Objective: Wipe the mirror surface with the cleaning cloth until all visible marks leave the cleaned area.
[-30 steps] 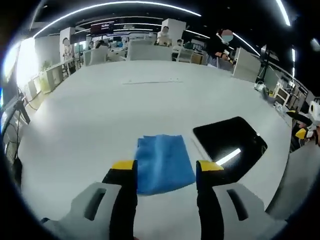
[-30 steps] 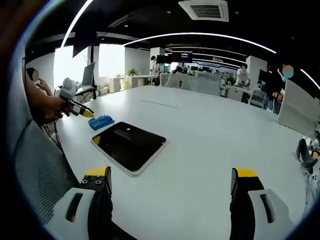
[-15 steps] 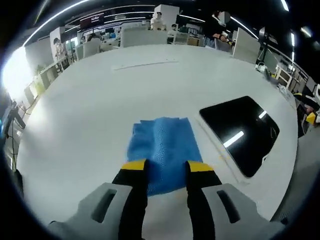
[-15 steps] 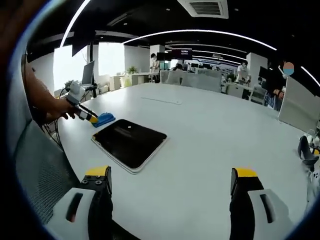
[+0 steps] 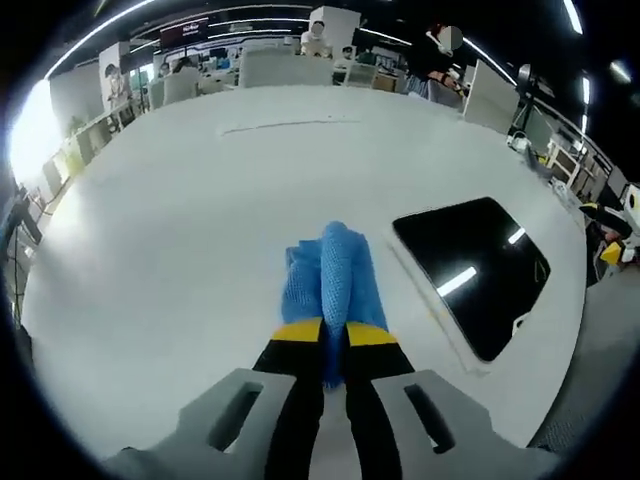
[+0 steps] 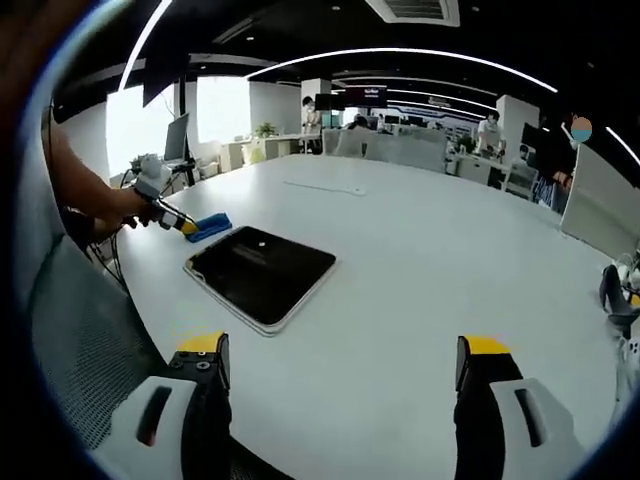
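Now, largest first.
Table (image 5: 180,200): wide, white, carrying everything below.
Mirror (image 5: 470,270): dark, flat on the table, just right of the cloth.
Cloth (image 5: 335,270): blue, bunched into a ridge beside the mirror.
Left gripper (image 5: 335,335): jaws pinched together on the cloth's near edge.
Right gripper (image 6: 340,350): jaws spread wide, nothing between them, above bare table near the mirror.

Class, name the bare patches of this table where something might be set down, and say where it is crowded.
The white table lies bare beyond and to the right of the mirror, out to its far edge. It is crowded at the mirror's left: the left claw pinches the blue cloth there, near the table's edge.
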